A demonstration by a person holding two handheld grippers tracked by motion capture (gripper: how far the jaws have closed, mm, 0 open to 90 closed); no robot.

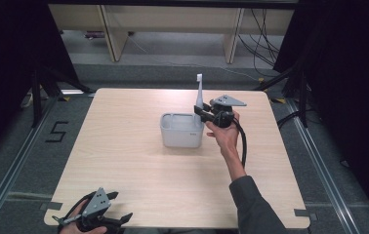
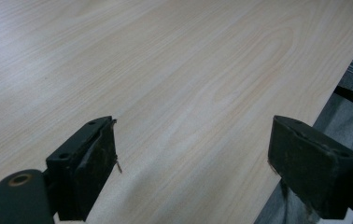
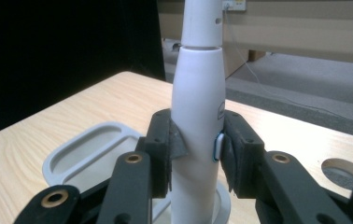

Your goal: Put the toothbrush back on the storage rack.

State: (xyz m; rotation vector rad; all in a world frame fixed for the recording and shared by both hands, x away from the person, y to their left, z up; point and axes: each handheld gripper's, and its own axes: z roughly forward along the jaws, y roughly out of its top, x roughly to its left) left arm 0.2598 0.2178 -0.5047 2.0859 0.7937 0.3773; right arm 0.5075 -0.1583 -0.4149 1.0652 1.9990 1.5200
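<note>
Your right gripper (image 3: 195, 154) is pinching the one white plastic electric toothbrush (image 3: 198, 121) upright, its base in or just over the round slot at the right end of the single pale grey rectangular holder (image 1: 181, 130) mid-table – seated or not, I can't tell. Your left gripper (image 2: 193, 163) (jaws spread, empty) waits at the light wooden table's (image 1: 124, 161) near-left corner. Placing it looks nearly finished – letting go remains.

The bench (image 1: 138, 161) is bright under soft light from above, and the sides of the room are very dark. Shadows are faint. In the left gripper view the wood has a pale shine. Both gripper views look a bit blurry.
</note>
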